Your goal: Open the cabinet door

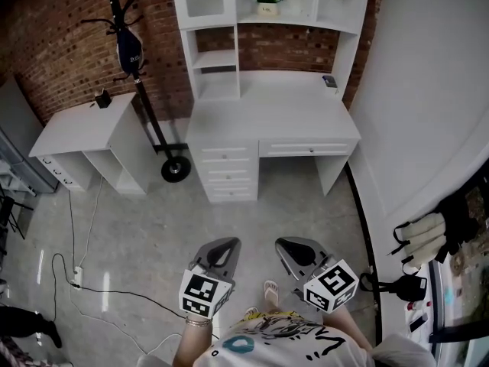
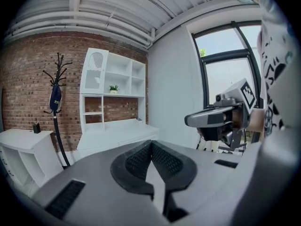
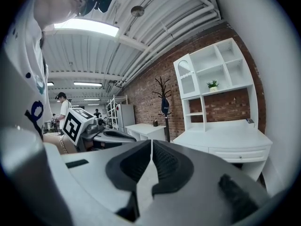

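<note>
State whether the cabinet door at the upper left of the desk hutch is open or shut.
Shut. The cabinet door lies flush with the front of the hutch, and no edge is swung outward in any view.

The head camera is looking steeply down from high up, holding the left gripper (image 1: 223,249) and right gripper (image 1: 294,247) at lower centre and the white desk (image 1: 267,117) well away at upper centre. Each gripper camera is looking nearly level along its own jaws toward that same desk and brick wall (image 1: 61,44).
</note>
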Demonstrator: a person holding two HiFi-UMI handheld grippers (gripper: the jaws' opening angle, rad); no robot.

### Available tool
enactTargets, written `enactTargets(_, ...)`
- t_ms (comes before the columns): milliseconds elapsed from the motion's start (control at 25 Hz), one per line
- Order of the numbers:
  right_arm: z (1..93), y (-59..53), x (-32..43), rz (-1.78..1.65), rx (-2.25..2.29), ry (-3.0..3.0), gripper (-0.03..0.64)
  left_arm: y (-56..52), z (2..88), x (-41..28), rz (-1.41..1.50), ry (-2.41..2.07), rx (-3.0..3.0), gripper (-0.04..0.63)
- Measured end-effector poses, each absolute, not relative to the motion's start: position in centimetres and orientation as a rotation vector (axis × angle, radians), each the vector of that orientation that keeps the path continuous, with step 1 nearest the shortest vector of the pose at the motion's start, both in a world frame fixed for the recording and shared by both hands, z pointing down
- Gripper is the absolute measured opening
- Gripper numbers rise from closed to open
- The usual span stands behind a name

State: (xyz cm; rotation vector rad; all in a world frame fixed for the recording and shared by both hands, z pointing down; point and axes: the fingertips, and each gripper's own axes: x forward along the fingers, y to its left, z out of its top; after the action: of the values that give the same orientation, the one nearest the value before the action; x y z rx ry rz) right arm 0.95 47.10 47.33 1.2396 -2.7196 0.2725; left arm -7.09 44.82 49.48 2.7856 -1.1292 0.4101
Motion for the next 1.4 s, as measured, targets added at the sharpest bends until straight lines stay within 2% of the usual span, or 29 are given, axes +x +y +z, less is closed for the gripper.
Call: enactTargets(1400,47.9,29.1,8.4,0.304,1.155,-2.757,0.029,27.6,48.4,1.2,0.372,-1.205,2.769,0.014)
